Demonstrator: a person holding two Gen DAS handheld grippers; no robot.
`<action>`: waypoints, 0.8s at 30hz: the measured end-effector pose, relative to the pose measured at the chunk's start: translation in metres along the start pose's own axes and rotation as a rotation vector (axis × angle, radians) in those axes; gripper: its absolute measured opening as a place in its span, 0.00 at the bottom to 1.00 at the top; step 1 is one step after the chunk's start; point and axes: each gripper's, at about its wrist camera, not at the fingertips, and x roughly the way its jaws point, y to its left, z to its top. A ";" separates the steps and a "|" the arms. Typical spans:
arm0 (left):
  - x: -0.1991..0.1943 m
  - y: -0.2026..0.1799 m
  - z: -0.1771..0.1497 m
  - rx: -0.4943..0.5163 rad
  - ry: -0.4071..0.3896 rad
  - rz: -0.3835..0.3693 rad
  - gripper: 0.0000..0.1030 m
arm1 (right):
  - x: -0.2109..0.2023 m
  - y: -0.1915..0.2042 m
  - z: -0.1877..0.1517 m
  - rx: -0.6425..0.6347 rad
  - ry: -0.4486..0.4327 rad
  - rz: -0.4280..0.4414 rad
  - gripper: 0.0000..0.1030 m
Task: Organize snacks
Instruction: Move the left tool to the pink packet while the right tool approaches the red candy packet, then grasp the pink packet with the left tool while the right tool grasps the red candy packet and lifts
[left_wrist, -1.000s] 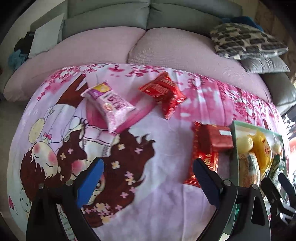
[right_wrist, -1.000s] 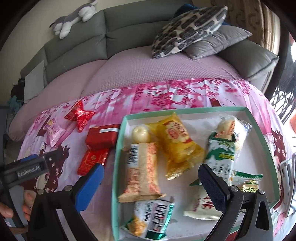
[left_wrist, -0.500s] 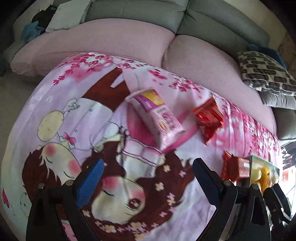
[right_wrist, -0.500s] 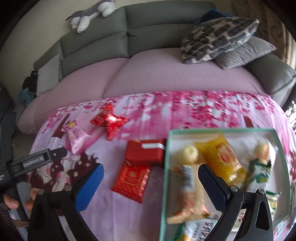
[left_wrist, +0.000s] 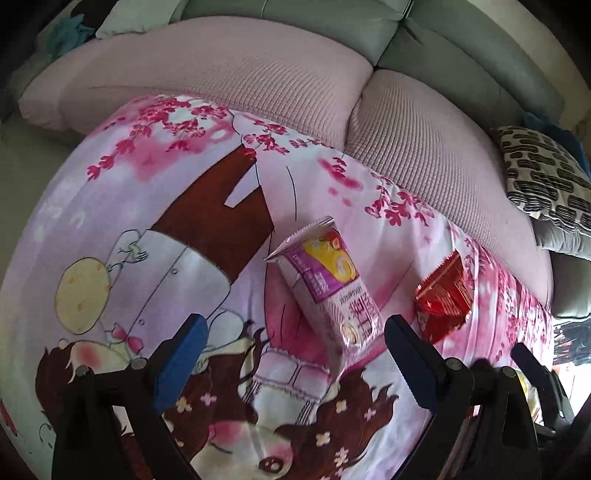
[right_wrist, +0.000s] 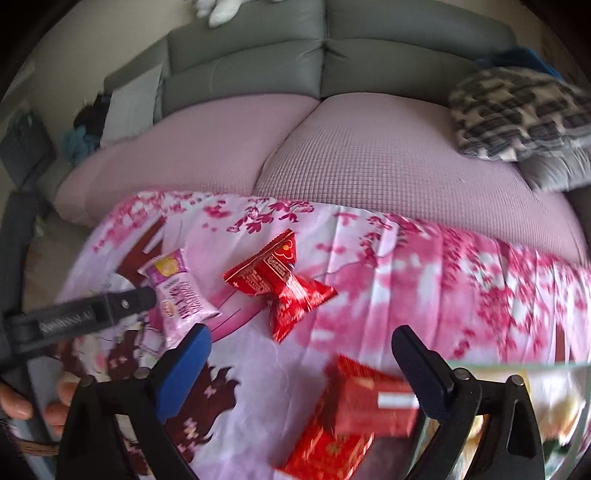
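Note:
A pink-and-purple snack packet (left_wrist: 332, 295) lies on the cartoon-print cloth (left_wrist: 147, 229), just ahead of my open left gripper (left_wrist: 291, 354) and nearer its right finger. A red foil packet (left_wrist: 445, 299) lies to its right. In the right wrist view the pink packet (right_wrist: 181, 291) and two red foil packets (right_wrist: 284, 288) lie ahead of my open, empty right gripper (right_wrist: 301, 356). A red box (right_wrist: 369, 402) on a flat red packet (right_wrist: 328, 450) sits between its fingers, beside the green-rimmed tray (right_wrist: 517, 365) of snacks. My left gripper (right_wrist: 92, 317) shows at the left.
A sofa with pink seat cushions (right_wrist: 369, 158) and grey backrests (right_wrist: 332, 55) runs behind the cloth. A patterned pillow (right_wrist: 517, 114) and a grey pillow lie at the right. The person's fingers (right_wrist: 22, 406) hold the left gripper's handle.
My left gripper has moved left and forward, so the pink packet is now close between its fingers. My right gripper has swung left off the tray toward the red packets.

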 end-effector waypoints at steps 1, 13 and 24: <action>0.003 -0.002 0.002 0.002 0.006 0.001 0.94 | 0.008 0.003 0.002 -0.015 0.012 -0.012 0.90; 0.038 -0.026 0.014 0.018 0.042 0.017 0.87 | 0.072 0.028 0.017 -0.145 0.066 -0.095 0.79; 0.037 -0.022 0.009 0.001 -0.001 0.021 0.40 | 0.082 0.024 0.018 -0.106 0.077 -0.078 0.55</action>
